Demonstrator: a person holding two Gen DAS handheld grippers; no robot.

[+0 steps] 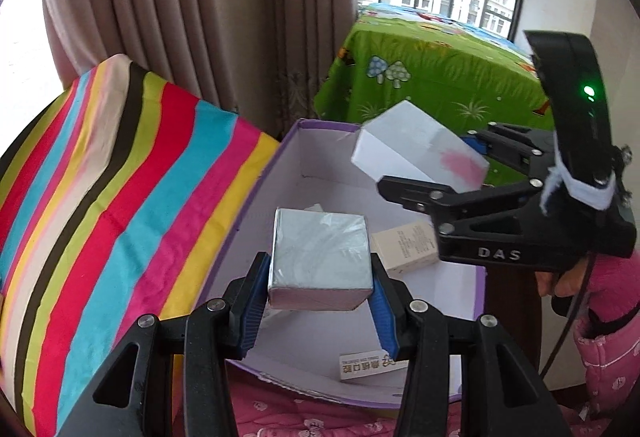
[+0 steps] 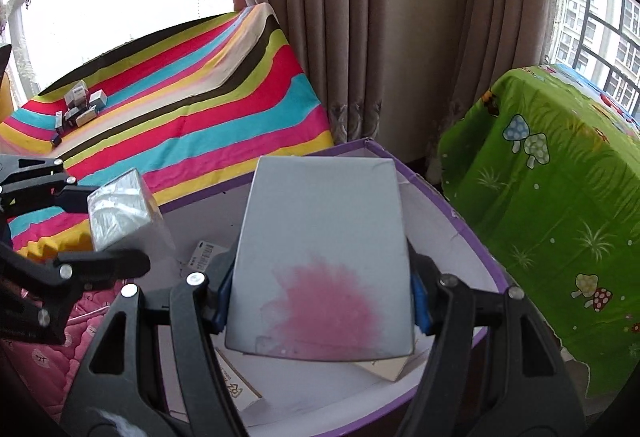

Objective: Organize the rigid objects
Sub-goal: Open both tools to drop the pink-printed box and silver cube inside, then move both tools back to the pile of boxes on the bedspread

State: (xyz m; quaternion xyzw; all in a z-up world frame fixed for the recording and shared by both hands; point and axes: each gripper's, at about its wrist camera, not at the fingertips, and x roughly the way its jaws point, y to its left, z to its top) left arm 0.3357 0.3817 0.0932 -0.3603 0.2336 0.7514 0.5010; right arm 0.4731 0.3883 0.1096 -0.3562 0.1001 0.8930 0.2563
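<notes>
My left gripper (image 1: pixel 318 273) is shut on a small silver-grey box (image 1: pixel 320 257), its blue pads pressing both sides, above an open white storage box with a purple rim (image 1: pixel 288 165). The right gripper (image 1: pixel 432 173) comes in from the right, holding a white box with a pink stain (image 1: pixel 416 153) over the far end of the same container. In the right wrist view, my right gripper (image 2: pixel 320 301) is shut on that stained white box (image 2: pixel 324 257) above the storage box (image 2: pixel 448 237). The left gripper (image 2: pixel 80 229) holds the silver box (image 2: pixel 124 209) at the left.
A beige carton (image 1: pixel 408 245) and a labelled white packet (image 1: pixel 372 365) lie in the storage box. A striped cloth (image 2: pixel 180 109) at the left carries several small boxes (image 2: pixel 80 105). A green patterned cloth (image 2: pixel 560 197) covers a surface at the right. Curtains hang behind. A pink sleeve (image 1: pixel 608 317) is at the right.
</notes>
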